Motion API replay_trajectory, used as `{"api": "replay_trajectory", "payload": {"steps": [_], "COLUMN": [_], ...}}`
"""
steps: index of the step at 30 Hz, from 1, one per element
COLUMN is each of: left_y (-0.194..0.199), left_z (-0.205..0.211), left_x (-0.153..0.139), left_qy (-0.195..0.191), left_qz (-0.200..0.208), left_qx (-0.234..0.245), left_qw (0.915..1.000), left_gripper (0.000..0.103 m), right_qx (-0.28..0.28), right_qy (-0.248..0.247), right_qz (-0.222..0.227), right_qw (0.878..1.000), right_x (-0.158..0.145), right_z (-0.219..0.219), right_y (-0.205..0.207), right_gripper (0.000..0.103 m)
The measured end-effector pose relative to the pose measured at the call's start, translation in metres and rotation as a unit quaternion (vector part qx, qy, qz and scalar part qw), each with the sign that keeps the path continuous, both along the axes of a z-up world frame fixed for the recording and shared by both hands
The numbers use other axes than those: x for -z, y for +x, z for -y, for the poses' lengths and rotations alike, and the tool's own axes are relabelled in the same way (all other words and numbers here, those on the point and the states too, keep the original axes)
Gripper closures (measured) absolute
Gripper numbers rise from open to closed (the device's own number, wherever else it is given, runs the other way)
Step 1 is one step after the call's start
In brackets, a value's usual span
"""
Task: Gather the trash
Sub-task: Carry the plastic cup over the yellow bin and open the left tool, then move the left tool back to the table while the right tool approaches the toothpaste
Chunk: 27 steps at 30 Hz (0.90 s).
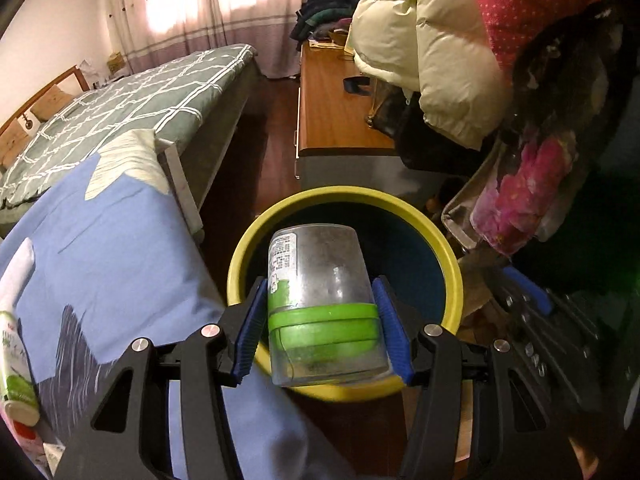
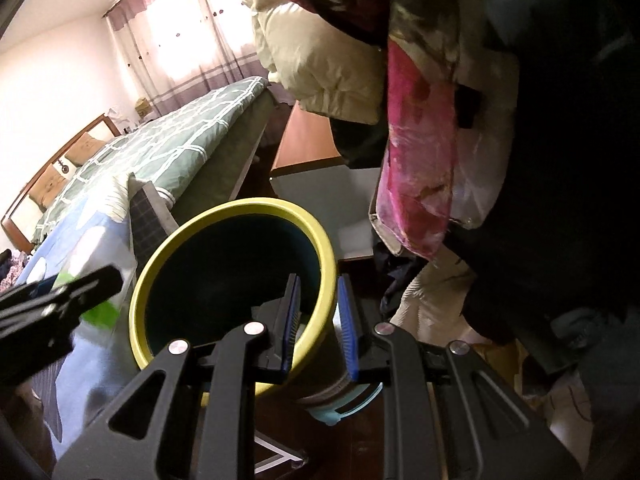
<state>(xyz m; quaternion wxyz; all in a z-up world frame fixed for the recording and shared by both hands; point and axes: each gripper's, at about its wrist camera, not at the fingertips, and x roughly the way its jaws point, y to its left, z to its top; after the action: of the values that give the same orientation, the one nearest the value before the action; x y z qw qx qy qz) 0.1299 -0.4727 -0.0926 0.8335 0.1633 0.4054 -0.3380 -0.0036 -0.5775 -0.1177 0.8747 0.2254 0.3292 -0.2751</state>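
The yellow-rimmed bin (image 1: 448,264) stands on the floor between the bed (image 1: 120,128) at 10 o'clock and the hanging coats (image 1: 432,60) at 1 o'clock, its mouth open with room inside. The right gripper (image 2: 318,328) pinches the bin's wall at 4 o'clock, one finger inside and one outside. The left gripper (image 1: 320,328) is clamped on a clear jar (image 1: 320,280) with green lid band, long axis pointing toward 12, hanging right over the mouth, so letting go should drop it in

left gripper (image 1: 324,336) clamped, right gripper (image 2: 318,328) pinching
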Motion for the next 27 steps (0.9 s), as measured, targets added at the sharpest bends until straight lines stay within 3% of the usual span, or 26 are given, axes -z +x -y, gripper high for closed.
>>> {"api": "replay_trajectory", "payload": {"steps": [1,3,9,19,27], "left_y": [0.002,0.002,-0.005,-0.036,-0.050], "left_z": [0.004,0.004,-0.035,-0.184,-0.319], "left_x": [-0.001,-0.010,-0.048,-0.095,-0.101], "left_qy": [-0.002,-0.011,-0.051,-0.089,-0.080], "left_qz": [0.007,0.033,0.044,0.095,0.141], "left_qx": [-0.003,-0.015,-0.030,-0.113,-0.242], "left_qw": [1.0000,0.9993,0.9973,0.9850,0.9567], "left_gripper": [0.026,0.017,0.016,0.008,0.005], "right_qx": [0.000,-0.001,-0.012,-0.073,-0.140], "right_qy": [0.001,0.001,-0.001,-0.019,-0.038], "right_qz": [-0.001,0.000,0.002,-0.008,-0.013], "right_qw": [1.000,1.000,1.000,0.997,0.989], "right_x": [0.000,0.000,-0.001,-0.007,-0.020], "right_z": [0.001,0.000,-0.010,-0.065,-0.128], "right_y": [-0.001,-0.002,0.002,0.028,0.050], "right_gripper": [0.084,0.084,0.084,0.079,0.079]}}
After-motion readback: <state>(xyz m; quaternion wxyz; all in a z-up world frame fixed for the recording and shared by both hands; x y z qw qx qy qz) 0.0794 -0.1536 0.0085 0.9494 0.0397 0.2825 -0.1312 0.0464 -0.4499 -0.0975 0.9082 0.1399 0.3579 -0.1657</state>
